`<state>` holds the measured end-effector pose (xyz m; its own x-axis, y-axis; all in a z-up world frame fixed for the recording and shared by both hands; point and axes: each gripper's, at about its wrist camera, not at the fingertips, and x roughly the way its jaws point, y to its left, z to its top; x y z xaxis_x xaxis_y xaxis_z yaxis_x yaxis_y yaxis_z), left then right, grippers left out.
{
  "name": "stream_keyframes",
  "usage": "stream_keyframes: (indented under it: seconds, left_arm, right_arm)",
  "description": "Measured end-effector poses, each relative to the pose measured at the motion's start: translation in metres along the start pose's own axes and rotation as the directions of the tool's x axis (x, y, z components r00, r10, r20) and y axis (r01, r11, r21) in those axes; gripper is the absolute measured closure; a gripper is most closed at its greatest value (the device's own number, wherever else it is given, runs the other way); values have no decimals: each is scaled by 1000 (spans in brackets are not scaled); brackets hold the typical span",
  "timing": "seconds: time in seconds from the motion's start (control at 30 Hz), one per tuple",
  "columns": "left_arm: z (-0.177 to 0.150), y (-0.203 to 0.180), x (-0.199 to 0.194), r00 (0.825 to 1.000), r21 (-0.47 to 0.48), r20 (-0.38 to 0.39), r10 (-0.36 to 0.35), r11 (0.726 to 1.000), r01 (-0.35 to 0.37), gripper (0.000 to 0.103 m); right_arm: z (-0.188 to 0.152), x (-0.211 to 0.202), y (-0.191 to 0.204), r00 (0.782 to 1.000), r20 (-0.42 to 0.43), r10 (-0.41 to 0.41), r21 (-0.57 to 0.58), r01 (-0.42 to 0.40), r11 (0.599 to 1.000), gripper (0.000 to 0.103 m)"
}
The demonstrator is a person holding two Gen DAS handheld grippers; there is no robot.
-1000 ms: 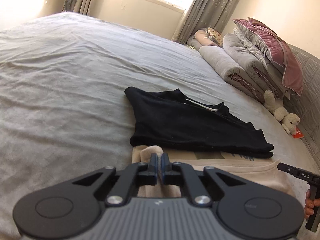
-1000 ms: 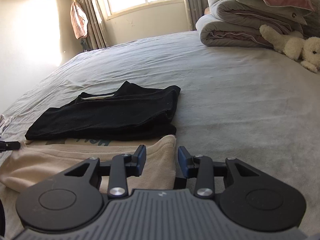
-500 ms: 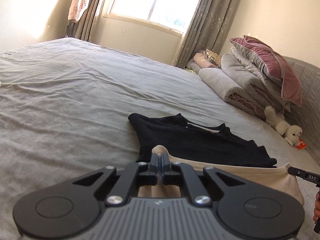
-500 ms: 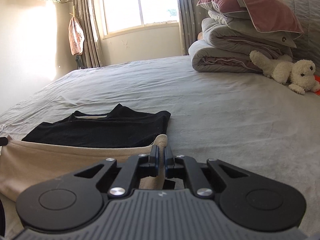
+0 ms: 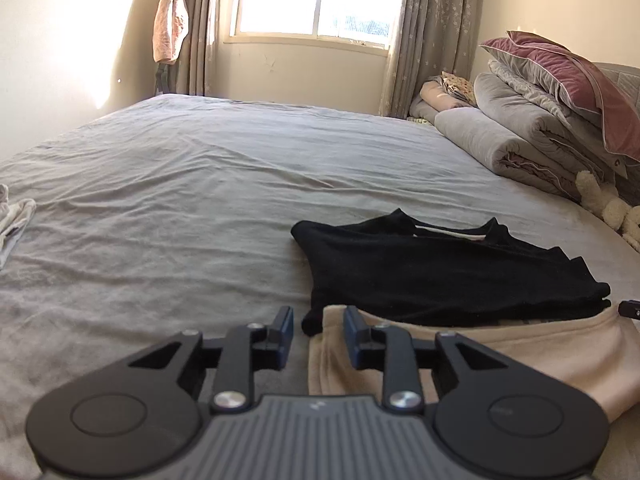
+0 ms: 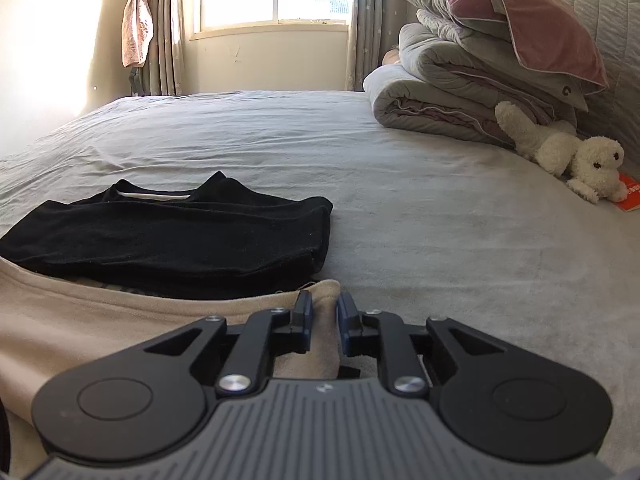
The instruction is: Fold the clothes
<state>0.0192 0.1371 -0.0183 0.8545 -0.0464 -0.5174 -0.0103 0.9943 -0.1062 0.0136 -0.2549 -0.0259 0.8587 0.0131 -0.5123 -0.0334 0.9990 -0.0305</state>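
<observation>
A beige garment (image 5: 500,348) lies folded on the grey bed (image 5: 180,208), its far edge against a folded black garment (image 5: 440,272). My left gripper (image 5: 319,322) is open at the beige garment's left corner, with the cloth edge beside its right finger. In the right wrist view the beige garment (image 6: 100,320) fills the lower left and the black garment (image 6: 172,236) lies beyond it. My right gripper (image 6: 324,312) stands partly open, with the beige garment's right corner lying loose between its fingers.
Folded quilts and a pink pillow (image 6: 480,80) are stacked at the headboard, with a white plush dog (image 6: 560,152) and an orange item (image 6: 630,196) beside them. A pale cloth (image 5: 12,216) lies at the bed's left edge. Wrinkled grey sheet stretches to the window.
Both grippers were shut on the beige garment's corners half a second ago, holding its edge up. Now both have opened and the garment lies flat in front of the black one.
</observation>
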Motion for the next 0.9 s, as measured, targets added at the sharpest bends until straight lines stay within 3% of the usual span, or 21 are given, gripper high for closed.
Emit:
stream_keyframes:
  seconds: [0.1, 0.2, 0.3, 0.4, 0.43, 0.5, 0.53, 0.57, 0.6, 0.7, 0.77, 0.9]
  left_arm:
    - [6, 2, -2, 999, -12, -10, -34, 999, 34, 69]
    - [4, 3, 8, 996, -25, -61, -66, 998, 65, 66]
    - [-2, 5, 22, 994, -40, -100, -51, 998, 47, 66]
    - [-4, 7, 28, 993, -67, -101, -61, 996, 54, 67]
    - [-5, 7, 29, 993, -75, -99, -67, 995, 59, 70]
    - [-6, 5, 29, 994, -79, -83, -77, 994, 71, 88]
    - [-7, 3, 28, 994, -80, -75, -83, 994, 77, 94]
    - [-7, 0, 24, 997, -63, -37, -65, 996, 63, 96]
    - [-8, -4, 19, 999, -45, 2, -47, 998, 47, 96]
    - [-9, -12, 18, 999, -20, 25, -32, 999, 33, 96]
    - [-14, -11, 32, 1000, 6, -28, 5, 1000, -4, 95]
    - [-12, -12, 32, 999, 24, -46, 16, 1000, -15, 90]
  right_arm:
    - [5, -6, 8, 1000, 10, 28, -20, -28, 999, 66]
    - [8, -6, 20, 995, -17, 95, -48, -96, 994, 66]
    - [10, -1, 23, 997, -38, 64, -69, -66, 995, 64]
    - [10, 6, 16, 999, -47, 28, -44, -30, 999, 54]
    - [10, 7, 13, 999, -46, 28, -27, -29, 999, 52]
    - [9, 9, 7, 999, -43, 28, 8, -27, 1000, 52]
    - [9, 11, 4, 999, -41, 27, 26, -26, 999, 58]
    - [9, 12, 0, 999, -40, 27, 44, -25, 999, 73]
    - [9, 13, -3, 999, -39, 27, 61, -25, 998, 95]
    - [8, 16, -12, 999, -34, 25, 112, -22, 994, 95]
    - [6, 22, -9, 999, -31, 10, 81, -8, 997, 95]
    - [2, 30, -3, 999, -49, -5, 30, 6, 1000, 94]
